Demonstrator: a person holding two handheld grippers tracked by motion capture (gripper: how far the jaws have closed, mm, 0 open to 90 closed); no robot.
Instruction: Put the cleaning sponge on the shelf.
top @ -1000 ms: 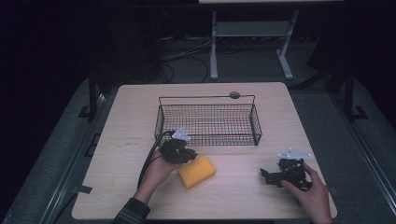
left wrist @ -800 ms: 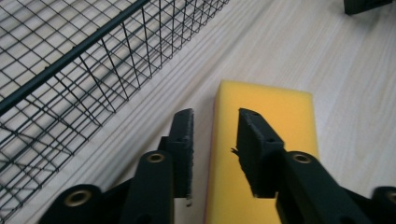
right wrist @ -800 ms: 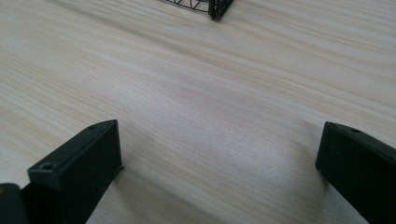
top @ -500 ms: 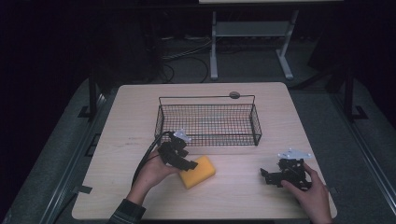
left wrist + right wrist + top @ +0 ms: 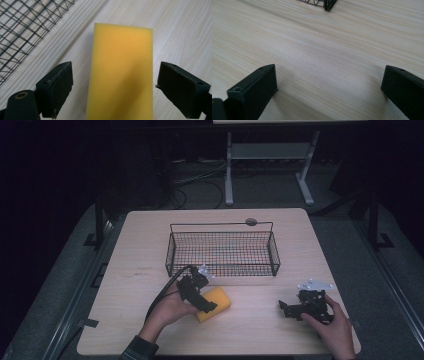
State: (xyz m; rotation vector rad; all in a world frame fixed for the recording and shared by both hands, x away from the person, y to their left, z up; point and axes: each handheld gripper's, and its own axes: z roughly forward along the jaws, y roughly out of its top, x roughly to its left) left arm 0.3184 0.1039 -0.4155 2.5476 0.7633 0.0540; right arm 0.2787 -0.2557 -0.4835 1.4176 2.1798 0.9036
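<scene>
Left gripper (image 5: 200, 296) stands wide open, jaws straddling the sponge (image 5: 216, 303) with a gap on each side; no grasp made yet. The sponge lies flat on the counter (image 5: 140, 250) near the middle of its near edge, just in front of the wire basket (image 5: 222, 251), which appears empty. Its long axis runs along the gripper's line of approach. Right gripper (image 5: 300, 307) rests wide open on bare counter toward the near right corner. Judged progress: early, with grasp and any transfer outstanding.

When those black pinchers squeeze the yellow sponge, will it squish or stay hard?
It will probably squish: the yellow sponge looks like soft foam with a fuzzy edge. It likely weighs little for its size. It lies flat on the wooden table, so it shouldn't roll. The left gripper has its jaws open on either side, not yet touching it.
</scene>
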